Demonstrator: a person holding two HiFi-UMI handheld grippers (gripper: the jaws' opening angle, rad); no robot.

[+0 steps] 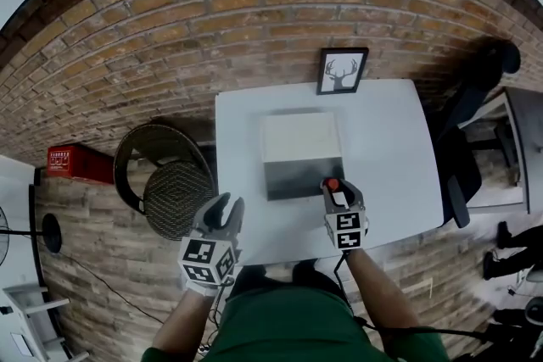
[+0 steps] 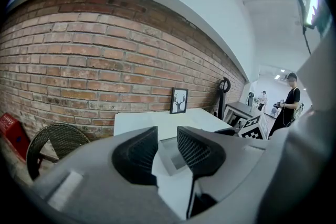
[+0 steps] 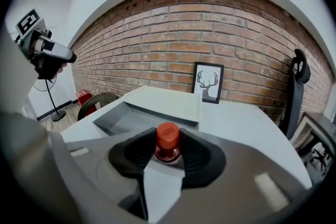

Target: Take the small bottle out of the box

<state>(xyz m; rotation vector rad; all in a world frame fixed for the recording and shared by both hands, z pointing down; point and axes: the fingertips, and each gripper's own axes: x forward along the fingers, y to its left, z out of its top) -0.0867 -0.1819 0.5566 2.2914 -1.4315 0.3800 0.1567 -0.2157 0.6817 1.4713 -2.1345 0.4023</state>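
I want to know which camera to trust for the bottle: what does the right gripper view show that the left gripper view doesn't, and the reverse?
Only the right gripper view: the red-capped small bottle, gripped between the jaws of the right hand-held gripper.
Only the left gripper view: the left hand-held gripper, jaws apart with nothing between them, and a person standing far off at the right.
Both: the brick wall, the deer picture, the white table and the open box.

A framed deer print (image 1: 342, 70) is standing at the white table's (image 1: 390, 144) far edge against a brick wall (image 1: 170, 30), a wicker chair (image 1: 174, 197) sitting alongside.
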